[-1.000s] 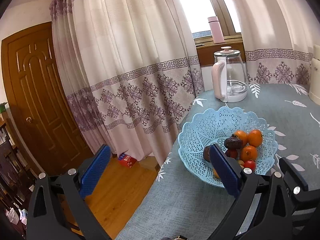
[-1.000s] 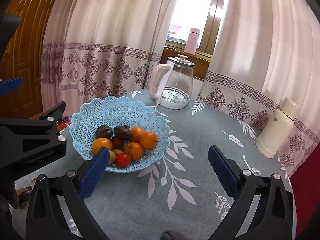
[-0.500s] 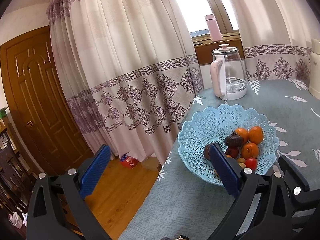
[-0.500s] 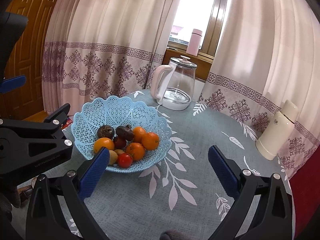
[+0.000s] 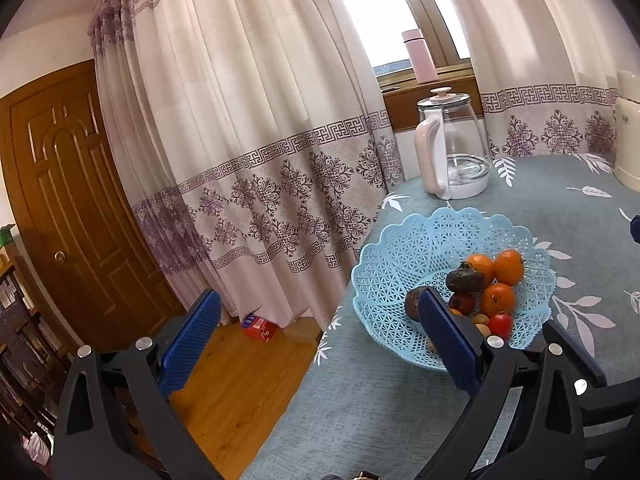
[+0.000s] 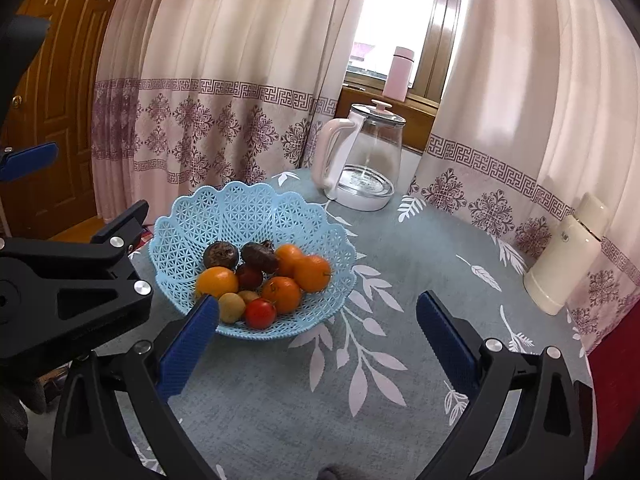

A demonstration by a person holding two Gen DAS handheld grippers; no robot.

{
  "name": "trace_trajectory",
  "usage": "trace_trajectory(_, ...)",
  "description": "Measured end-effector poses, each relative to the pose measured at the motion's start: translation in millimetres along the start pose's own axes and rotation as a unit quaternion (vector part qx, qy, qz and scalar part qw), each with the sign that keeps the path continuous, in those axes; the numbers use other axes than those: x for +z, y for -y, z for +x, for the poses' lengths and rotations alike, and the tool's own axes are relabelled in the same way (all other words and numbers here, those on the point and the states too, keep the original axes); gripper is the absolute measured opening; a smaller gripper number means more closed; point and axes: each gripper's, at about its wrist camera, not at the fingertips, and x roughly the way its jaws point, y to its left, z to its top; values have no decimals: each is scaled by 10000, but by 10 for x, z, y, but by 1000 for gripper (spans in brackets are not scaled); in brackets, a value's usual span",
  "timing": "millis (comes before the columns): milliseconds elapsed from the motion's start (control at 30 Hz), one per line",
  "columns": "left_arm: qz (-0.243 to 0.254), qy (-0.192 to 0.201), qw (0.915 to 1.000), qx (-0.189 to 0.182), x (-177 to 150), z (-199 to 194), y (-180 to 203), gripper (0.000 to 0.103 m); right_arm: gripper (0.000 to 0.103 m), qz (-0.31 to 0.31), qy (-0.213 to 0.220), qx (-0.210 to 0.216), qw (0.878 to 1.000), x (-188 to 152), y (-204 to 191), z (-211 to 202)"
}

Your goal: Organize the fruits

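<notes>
A light blue lattice basket (image 6: 240,216) (image 5: 420,248) stands on the table's left side. It holds several fruits: oranges (image 6: 312,272) (image 5: 509,267), dark brown fruits (image 6: 260,258) (image 5: 464,280), a red tomato (image 6: 260,313) (image 5: 500,322) and a small yellowish fruit (image 6: 232,307). My right gripper (image 6: 318,316) is open above the cloth, its left finger at the basket's near rim. My left gripper (image 5: 320,320) is open and empty, held off the table's left edge, its right finger in front of the basket. The left gripper's body (image 6: 68,280) shows in the right wrist view.
A glass kettle with a pink handle (image 6: 362,160) (image 5: 450,148) stands behind the basket. A cream thermos (image 6: 568,256) is at the table's right edge. A pink bottle (image 6: 396,74) sits on the windowsill. Curtains hang behind; a wooden door (image 5: 60,208) and a red box (image 5: 260,326) on the floor lie left.
Both views have shifted slightly: the basket sits a little lower and closer in the right wrist view. Both grippers stay open and empty; the fruits have not moved.
</notes>
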Motion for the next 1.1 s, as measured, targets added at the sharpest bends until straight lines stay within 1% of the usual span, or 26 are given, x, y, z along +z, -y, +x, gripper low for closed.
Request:
trace_trajectory(200,-4,4,10000,-1,2,0,1,100,98,-35,38,52,10000,3,-8,5)
trace_trajectory(400,47,20,10000,-13,0,-2,17,100,98,-42,-18,146,9999,-12,-17,26)
trace_trajectory(633,65,22,10000,-12,4,1,26,100,98,-71,17,138,9999,-13,-35,19)
trace_trajectory(833,86,26,10000,-15,-10,1,27,100,98,-67,130,144,9998,-34,-37,10)
trace_trajectory(1100,114,25,9999,-12,-20,8,35,100,98,-7,131,143,9998,-63,-3,21)
